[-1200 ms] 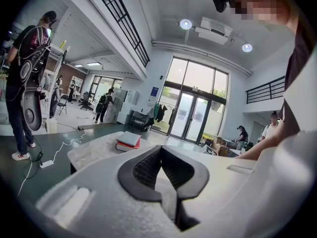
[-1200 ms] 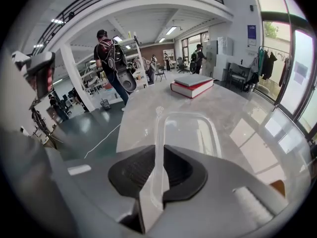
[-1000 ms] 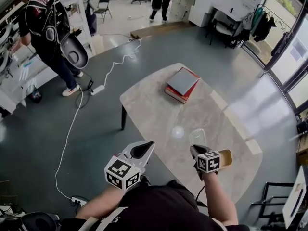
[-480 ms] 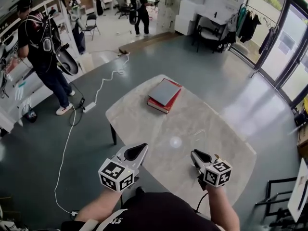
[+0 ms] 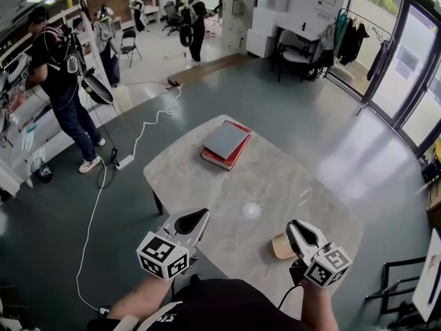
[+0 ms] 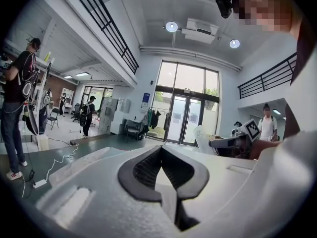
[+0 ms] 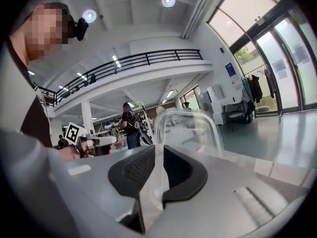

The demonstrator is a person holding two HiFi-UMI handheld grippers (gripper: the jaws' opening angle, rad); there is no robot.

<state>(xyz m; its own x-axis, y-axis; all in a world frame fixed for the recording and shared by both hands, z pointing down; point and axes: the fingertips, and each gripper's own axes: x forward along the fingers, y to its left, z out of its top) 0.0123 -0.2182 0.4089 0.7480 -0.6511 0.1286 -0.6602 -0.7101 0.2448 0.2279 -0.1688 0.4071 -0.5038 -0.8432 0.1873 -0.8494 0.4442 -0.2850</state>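
Where right gripper (image 7: pixel 159 155) is clamped on its thin wall, clear plastic cup (image 7: pixel 185 128), transparent with rounded rim, held over near edge of marble worktop (image 5: pixel 275 178), left gripper (image 6: pixel 161 155) closed on nothing, stacked books (image 5: pixel 224 144) well apart.

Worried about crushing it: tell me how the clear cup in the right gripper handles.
The clear cup looks thin-walled, so probably light and easily dented. The right gripper pinches only one wall, so it may flex or slip.
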